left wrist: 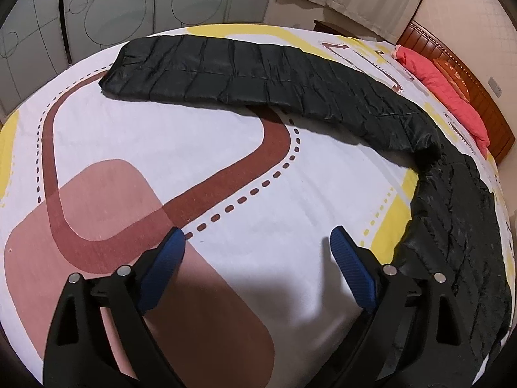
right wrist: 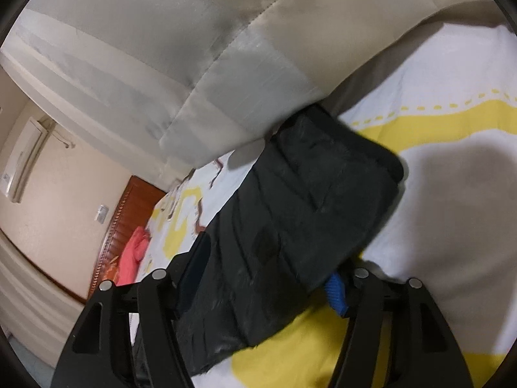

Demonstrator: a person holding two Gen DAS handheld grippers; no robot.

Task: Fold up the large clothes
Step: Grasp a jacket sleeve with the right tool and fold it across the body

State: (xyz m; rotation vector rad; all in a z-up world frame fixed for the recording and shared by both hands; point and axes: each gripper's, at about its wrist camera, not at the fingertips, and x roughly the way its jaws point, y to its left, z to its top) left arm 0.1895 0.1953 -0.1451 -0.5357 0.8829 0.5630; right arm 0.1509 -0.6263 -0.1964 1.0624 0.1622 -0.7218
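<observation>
A long black quilted coat (left wrist: pixel 258 74) lies folded in a narrow band across the bed, curving from far left to near right. My left gripper (left wrist: pixel 257 242) is open and empty, above the patterned sheet (left wrist: pixel 194 148), left of the coat's near end. In the right wrist view a part of the black coat (right wrist: pixel 290 226) fills the space between the fingers of my right gripper (right wrist: pixel 268 265). One blue pad (right wrist: pixel 336 294) shows at the coat's right edge; the left finger presses its other side. The jaws stand wide around the thick fabric.
A pink folded cloth (left wrist: pixel 449 97) lies by the wooden headboard (left wrist: pixel 478 74) at far right. Wardrobe doors (left wrist: pixel 129 9) stand behind the bed. A beige curtain (right wrist: pixel 194 58) hangs close above the coat in the right wrist view.
</observation>
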